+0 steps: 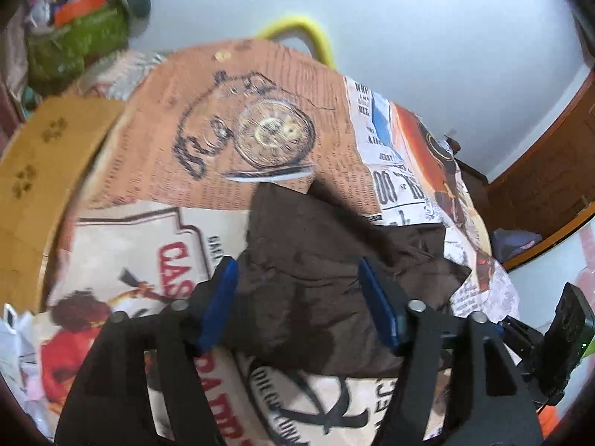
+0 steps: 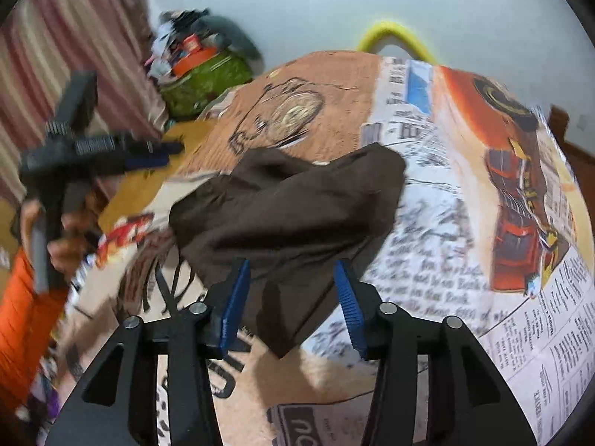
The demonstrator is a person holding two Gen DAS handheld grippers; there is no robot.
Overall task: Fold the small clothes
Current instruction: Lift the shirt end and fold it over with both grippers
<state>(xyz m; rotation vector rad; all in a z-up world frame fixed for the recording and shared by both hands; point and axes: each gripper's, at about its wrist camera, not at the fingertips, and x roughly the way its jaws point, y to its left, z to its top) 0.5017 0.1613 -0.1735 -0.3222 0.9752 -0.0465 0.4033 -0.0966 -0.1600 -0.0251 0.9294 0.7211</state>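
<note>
1. A brown cloth [image 2: 290, 208] lies crumpled in the middle of the bed cover [image 2: 446, 223], which has pictures and print all over it.
2. My left gripper [image 1: 297, 297] is spread wide above the near part of the cloth, and its blue pads [image 1: 219, 301] pinch nothing.
3. My right gripper [image 2: 293, 301] is spread too, with a loose corner of the cloth between its pads, not squeezed.

A lived-in room of a home: a surface [image 1: 156, 171] covered with a printed newspaper-and-pocket-watch cloth, striped curtains [image 2: 55, 48] at one side, a green bag [image 2: 202, 81] heaped with odds and ends against the pale wall [image 1: 427, 26], and wooden furniture [image 1: 546, 171] nearby.
</note>
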